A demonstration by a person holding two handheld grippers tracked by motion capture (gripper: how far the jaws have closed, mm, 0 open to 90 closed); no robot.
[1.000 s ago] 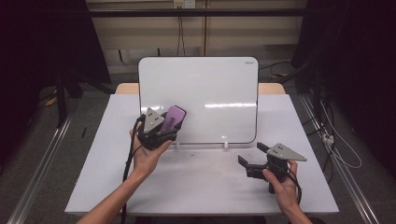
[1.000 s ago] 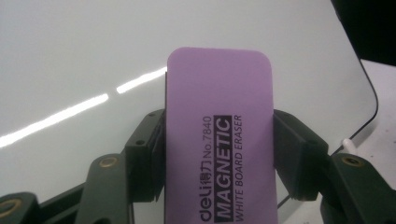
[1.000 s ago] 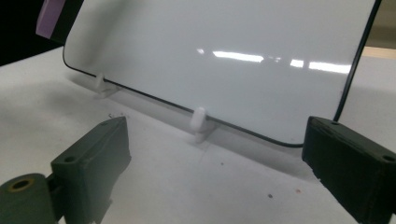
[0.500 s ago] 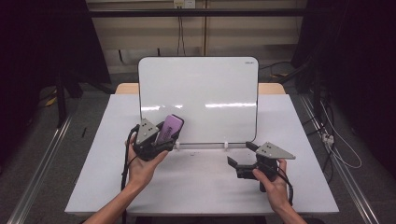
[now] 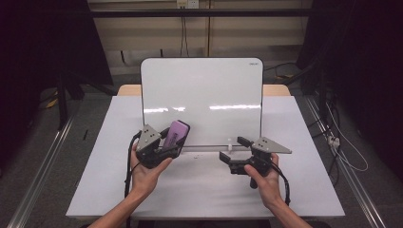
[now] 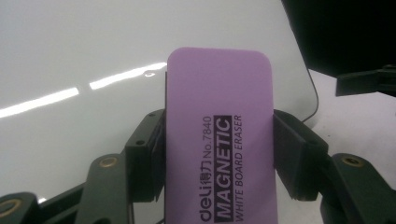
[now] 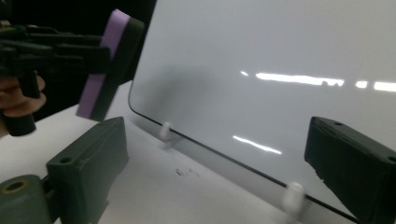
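Note:
A purple magnetic whiteboard eraser point(image 5: 175, 134) with a black felt underside is clamped at its long sides by my left gripper point(image 5: 171, 143), in front of the whiteboard's lower left corner. In the left gripper view both pads press the eraser point(image 6: 219, 140), and its label faces the camera. The white whiteboard point(image 5: 202, 102) stands upright on the table with a blank face. My right gripper point(image 5: 234, 148) is open and empty before the board's lower edge, pointing left. Through its wide jaws the right gripper view shows the eraser point(image 7: 109, 65) edge-on, close to the board point(image 7: 280, 56).
The white table point(image 5: 304, 190) has bare room on both sides of the board and in front of it. Small white feet point(image 7: 166, 130) hold up the board's lower edge. Cables point(image 5: 342, 147) lie on the floor to the right.
The left gripper with the eraser has come down and nearer to the person, off the board's face. The right gripper has moved left and up toward the board's lower edge.

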